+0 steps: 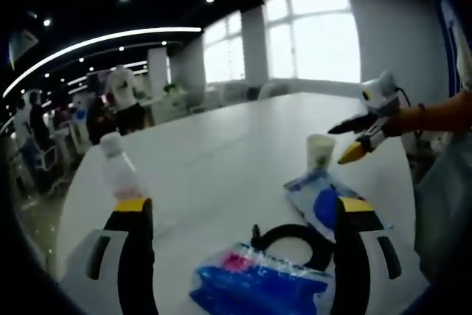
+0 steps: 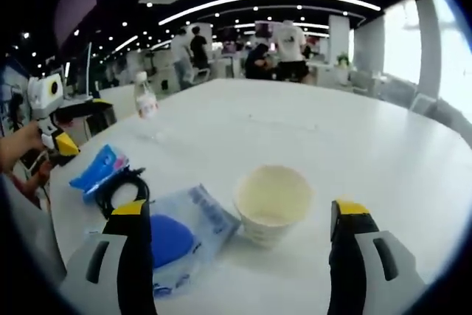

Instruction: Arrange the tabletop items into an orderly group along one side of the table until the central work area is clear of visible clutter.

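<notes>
In the left gripper view my left gripper [image 1: 243,208] is open low over the white table [image 1: 221,153]. A blue packet [image 1: 258,285] and a black cable coil [image 1: 295,240] lie between its jaws. Beyond them sit a blue-and-white pouch [image 1: 316,198], a paper cup [image 1: 320,151] and, at the left, a clear bottle [image 1: 118,169]. My right gripper [image 1: 341,144] comes in from the right beside the cup, jaws apart. In the right gripper view my right gripper [image 2: 240,212] is open, with the upright, empty cup [image 2: 273,201] just ahead between the jaws, untouched. The pouch [image 2: 181,230], cable [image 2: 122,189], packet [image 2: 99,169], bottle [image 2: 145,101] and left gripper [image 2: 82,129] lie to the left.
The table's far half [image 2: 332,123] is bare white surface, and its near edge runs by a person's sleeve [image 1: 442,204]. Several people [image 2: 284,49] stand among desks and chairs beyond the far end. Bright windows [image 1: 317,35] line one wall.
</notes>
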Demonstrator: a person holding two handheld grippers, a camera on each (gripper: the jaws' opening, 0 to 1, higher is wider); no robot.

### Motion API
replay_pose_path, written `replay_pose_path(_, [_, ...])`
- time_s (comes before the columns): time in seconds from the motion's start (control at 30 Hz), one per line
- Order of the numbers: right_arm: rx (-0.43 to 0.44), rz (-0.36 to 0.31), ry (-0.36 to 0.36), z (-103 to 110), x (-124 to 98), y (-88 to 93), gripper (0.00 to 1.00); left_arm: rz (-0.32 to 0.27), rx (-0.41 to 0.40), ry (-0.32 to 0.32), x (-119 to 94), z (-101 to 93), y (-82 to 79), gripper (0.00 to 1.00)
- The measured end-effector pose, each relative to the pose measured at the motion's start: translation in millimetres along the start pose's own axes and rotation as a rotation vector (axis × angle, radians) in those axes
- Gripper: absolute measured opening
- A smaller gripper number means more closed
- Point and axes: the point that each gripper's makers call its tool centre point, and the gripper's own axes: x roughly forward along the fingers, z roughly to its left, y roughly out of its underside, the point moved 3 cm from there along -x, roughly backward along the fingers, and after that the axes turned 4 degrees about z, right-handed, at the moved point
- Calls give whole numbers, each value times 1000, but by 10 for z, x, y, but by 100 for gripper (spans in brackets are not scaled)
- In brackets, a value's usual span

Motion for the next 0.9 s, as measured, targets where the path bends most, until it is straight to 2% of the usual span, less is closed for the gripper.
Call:
replay_pose_path(0.3, [25,-19,-9,-52,107,31,99,11,-5,8,20,-36,21,99])
replay_pose_path(0.4, [16,-24,-4,-79,136,35,94,10,-9,12,27,-44,25,99])
replay_pose_path(0.9, [-6,-5,16,-152,296,132,80,27,-20,20,43,-73,70,99])
